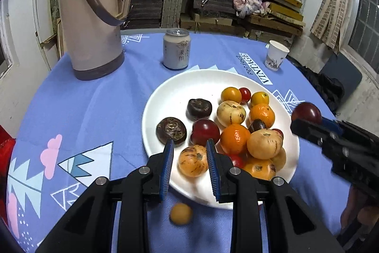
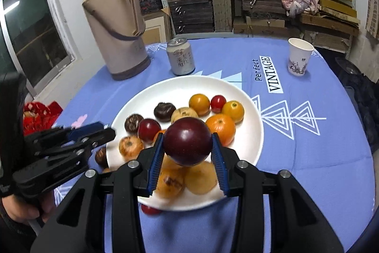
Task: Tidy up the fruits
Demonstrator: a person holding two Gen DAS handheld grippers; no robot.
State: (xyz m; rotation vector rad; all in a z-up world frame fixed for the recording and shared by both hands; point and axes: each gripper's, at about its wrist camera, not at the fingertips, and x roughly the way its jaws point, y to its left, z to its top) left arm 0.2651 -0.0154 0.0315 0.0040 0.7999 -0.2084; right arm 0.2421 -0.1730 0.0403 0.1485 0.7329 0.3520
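Above the plate (image 2: 251,125) | dark plum (image 2: 187,141) is clamped in right gripper (image 2: 188,153) | left gripper (image 1: 189,170) held together (empty) | next: placement spot needed

Both wrist views look steeply down, close over the shared plate (image 1: 165,96); left beside right.

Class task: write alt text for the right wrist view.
The right gripper holds a dark red round plum above a white plate piled with orange, yellow and brown fruit on a blue tablecloth; a beige thermos jug, drink can and paper cup stand behind.
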